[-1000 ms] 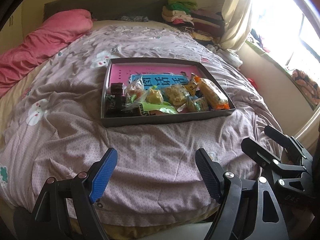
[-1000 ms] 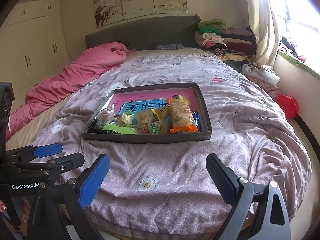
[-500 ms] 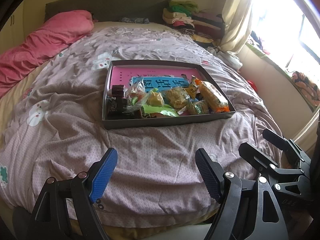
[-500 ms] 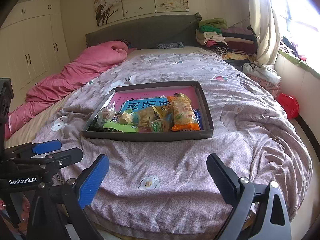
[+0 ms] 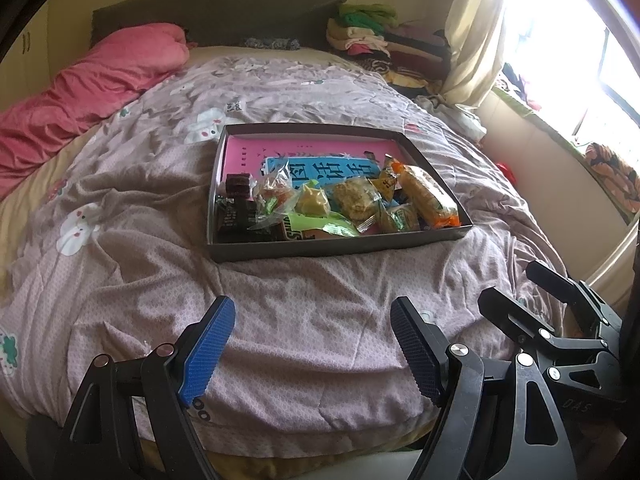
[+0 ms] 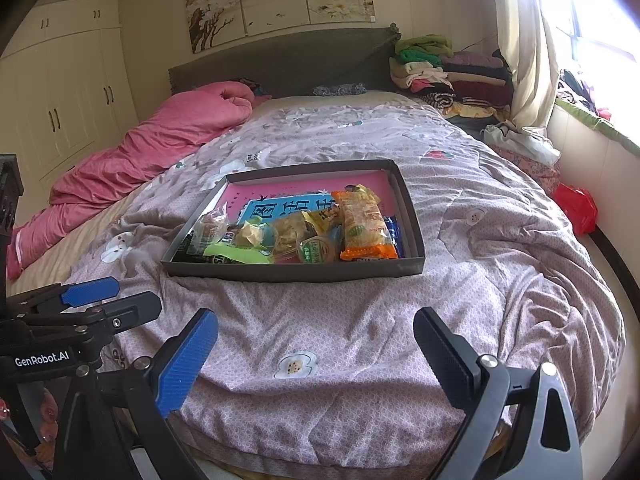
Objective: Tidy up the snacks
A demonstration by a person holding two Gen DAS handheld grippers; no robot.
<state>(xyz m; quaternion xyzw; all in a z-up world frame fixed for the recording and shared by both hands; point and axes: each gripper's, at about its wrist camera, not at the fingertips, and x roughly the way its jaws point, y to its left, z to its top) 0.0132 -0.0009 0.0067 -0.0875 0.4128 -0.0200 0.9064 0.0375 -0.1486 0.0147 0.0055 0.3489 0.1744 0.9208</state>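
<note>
A dark shallow box lies on the bed with several wrapped snacks heaped along its near side, over a pink and blue book. An orange cracker pack lies at the right of the heap, dark chocolate bars at the left, a green wrapper at the front. My left gripper hovers open over the bedspread, short of the box, nothing between its fingers. My right gripper is open and empty too, also short of the box. Each gripper shows at the edge of the other's view.
A mauve flowered bedspread covers the bed, with a pink quilt bunched along the left. Folded clothes are stacked at the headboard's right. A curtain, window ledge and red bag lie to the right.
The view of both cameras has crept slightly, with the box sitting a little lower in frame; both grippers stay open and nothing in the box has moved.
</note>
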